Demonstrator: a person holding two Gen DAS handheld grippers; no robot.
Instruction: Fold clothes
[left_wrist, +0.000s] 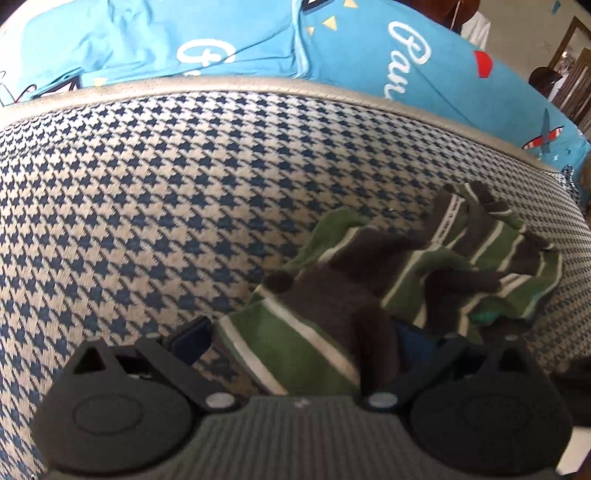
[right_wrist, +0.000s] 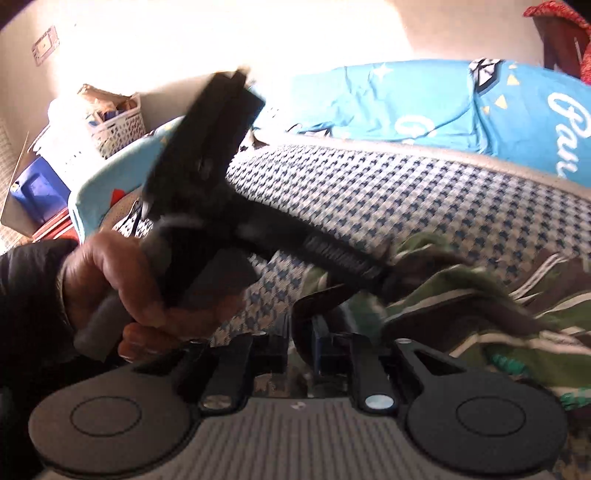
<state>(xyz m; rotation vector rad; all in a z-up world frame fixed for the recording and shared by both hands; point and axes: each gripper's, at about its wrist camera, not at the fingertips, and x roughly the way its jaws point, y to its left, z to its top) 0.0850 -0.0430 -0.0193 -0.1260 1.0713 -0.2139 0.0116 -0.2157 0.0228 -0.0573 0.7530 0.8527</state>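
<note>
left gripper (left_wrist: 301, 343) fingers wide, straddling striped garment (left_wrist: 424, 266) | right gripper (right_wrist: 306, 343) fingers pinch it | houndstooth mat (left_wrist: 147, 203)

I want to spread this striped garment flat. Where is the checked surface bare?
Bare checked cover runs from the striped garment leftward and up to the grey piped edge. Crowded: the right side, under the garment and both grippers, left and right.

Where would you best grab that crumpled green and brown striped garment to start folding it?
Probably by the near striped hem of the crumpled green and brown striped garment, coming in low from the front. That edge lies flattest on the houndstooth cushion; the far side is bunched.
</note>
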